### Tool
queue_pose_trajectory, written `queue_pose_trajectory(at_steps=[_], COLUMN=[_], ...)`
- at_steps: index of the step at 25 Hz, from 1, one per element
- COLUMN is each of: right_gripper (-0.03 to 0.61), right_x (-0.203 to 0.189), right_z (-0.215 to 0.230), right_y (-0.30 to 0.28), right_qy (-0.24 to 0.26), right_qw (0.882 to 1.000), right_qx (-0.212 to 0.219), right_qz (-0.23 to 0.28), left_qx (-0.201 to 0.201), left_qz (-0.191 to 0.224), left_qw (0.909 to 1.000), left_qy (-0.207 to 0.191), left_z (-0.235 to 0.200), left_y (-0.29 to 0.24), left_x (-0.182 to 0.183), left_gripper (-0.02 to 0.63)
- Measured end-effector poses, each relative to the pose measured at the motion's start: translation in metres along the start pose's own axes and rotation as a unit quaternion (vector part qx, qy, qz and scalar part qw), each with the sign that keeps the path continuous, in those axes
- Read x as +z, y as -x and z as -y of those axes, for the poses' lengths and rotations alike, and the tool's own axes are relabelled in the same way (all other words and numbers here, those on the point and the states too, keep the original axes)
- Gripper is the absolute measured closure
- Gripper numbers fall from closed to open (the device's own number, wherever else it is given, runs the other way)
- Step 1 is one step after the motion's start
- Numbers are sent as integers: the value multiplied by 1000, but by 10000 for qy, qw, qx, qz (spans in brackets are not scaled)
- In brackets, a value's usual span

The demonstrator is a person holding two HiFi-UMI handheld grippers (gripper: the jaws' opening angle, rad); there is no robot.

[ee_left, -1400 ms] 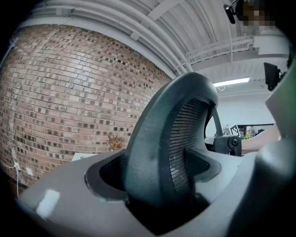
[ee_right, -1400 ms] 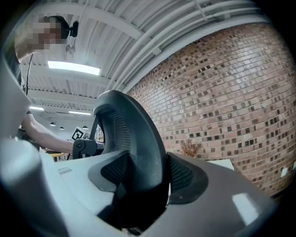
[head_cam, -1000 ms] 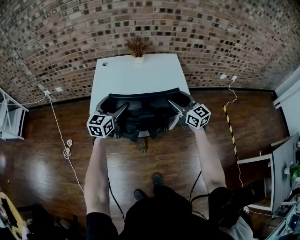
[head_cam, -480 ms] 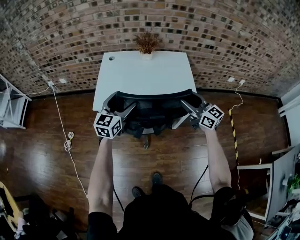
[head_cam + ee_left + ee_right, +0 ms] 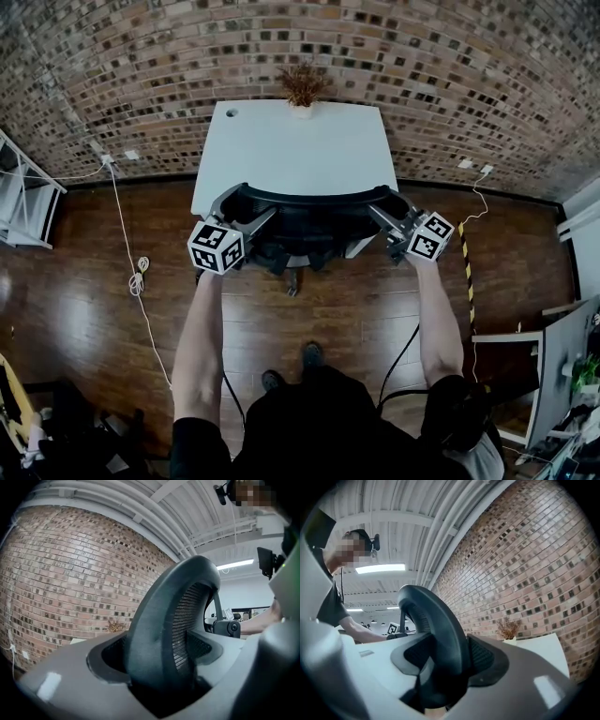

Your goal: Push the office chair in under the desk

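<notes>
My left tool (image 5: 261,217) is clamped on the left end of the chair (image 5: 305,232) back. In the left gripper view the curved dark rim and its mesh fill the gap, with both pads against them at a middling width. Its jaws have just been closing, with that rim between them.

My right tool (image 5: 380,214) has the right end of the same back. In the right gripper view the smooth rim stands between the 2 pads and touches both, and the jaws stand fairly wide for this tool. These jaws have also just been closing on the rim.

Both tools point level, away from me toward the brick wall (image 5: 187,56).

The chair is black, with a curved mesh back that spans nearly the width of the white tabletop (image 5: 300,150). It stands centred at the near edge of the tabletop, back toward me. From the head view the top of the back overlaps that near edge. The seat shows dark just on my side of it, and 1 leg of the base sticks out onto the wooden floor (image 5: 309,309).

A small dried plant (image 5: 302,86) sits at the far edge of the tabletop against the wall. A white cable (image 5: 131,272) trails over the floor to the left.
</notes>
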State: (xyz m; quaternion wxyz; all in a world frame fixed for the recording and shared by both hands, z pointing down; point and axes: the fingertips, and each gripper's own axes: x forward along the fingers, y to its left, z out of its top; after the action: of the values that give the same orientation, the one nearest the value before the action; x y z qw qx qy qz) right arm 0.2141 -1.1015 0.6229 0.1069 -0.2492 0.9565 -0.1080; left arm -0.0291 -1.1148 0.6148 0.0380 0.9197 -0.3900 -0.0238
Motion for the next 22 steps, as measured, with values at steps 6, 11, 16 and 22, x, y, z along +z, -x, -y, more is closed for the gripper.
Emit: queue_pose_trajectory(at_steps=[6, 11, 16, 22], right_gripper=[354, 341, 337, 339], right_x=[4, 6, -3, -10], right_z=[-25, -12, 1, 14], right_y=[17, 17, -4, -30], right_qy=[196, 759, 633, 1032], right_qw=[9992, 9885, 9924, 9852], right_qx=[-272, -1188, -1016, -1299], right_qz=[236, 541, 267, 434], left_qx=[-57, -8, -79, -276], left_qz=[186, 434, 490, 410], left_qw=[9996, 9986, 9985, 9987], left_qy=[-190, -295, -212, -99], left_z=[19, 23, -5, -48], left_y=[14, 11, 2, -19], left_x=[8, 11, 6, 3], left_gripper=[137, 135, 137, 130])
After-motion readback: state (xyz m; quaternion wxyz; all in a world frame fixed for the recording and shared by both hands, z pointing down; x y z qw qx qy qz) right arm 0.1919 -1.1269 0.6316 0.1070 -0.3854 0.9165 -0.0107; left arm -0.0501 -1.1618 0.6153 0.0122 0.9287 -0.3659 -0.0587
